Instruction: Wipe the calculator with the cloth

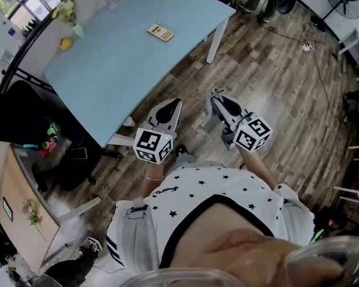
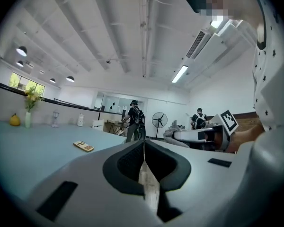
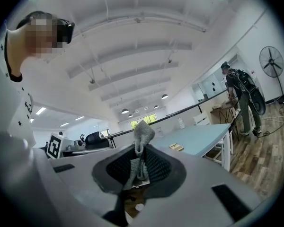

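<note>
The right tool (image 3: 141,150) is clamped on a grey cloth (image 3: 143,135), whose end pokes out past its jaws. The left tool (image 2: 143,151) is closed on nothing. The calculator (image 1: 160,32) lies on the blue worktop (image 1: 119,70), well ahead of both tools.

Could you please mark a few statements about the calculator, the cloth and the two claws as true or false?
1. The calculator lies on the blue table. True.
2. The right claw is empty. False: it is shut on the grey cloth.
3. The left claw is shut on nothing. True.
4. The cloth touches the calculator. False: it hangs in the right claw, well short of the table.
</note>
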The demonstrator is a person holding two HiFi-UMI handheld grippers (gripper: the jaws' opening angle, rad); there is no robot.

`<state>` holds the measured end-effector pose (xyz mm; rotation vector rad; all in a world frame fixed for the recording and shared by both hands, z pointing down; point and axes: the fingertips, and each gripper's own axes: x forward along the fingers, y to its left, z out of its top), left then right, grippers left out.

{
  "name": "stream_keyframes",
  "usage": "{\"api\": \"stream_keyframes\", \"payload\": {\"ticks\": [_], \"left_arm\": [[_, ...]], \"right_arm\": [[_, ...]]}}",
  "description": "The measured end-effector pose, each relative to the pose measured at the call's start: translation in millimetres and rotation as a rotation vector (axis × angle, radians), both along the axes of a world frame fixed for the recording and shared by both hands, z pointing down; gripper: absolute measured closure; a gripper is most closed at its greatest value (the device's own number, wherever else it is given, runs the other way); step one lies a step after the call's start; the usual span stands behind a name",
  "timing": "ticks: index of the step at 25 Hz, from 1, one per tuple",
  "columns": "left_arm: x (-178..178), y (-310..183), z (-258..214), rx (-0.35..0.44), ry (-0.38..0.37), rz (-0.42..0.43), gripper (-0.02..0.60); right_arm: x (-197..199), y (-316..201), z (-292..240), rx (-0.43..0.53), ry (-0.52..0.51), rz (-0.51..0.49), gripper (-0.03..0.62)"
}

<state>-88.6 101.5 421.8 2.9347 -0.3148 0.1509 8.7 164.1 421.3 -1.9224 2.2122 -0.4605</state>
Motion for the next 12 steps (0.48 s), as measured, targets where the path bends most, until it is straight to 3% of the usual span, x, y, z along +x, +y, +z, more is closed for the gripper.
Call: {"api": "stream_keyframes", "payload": {"ticks": [12], "left_arm": [[-14,-68,-1,0.035,0.014,-0.033,0.551]], "right_arm": [[-9,-71,1,0.011,0.012,-0.027,0.545]]}}
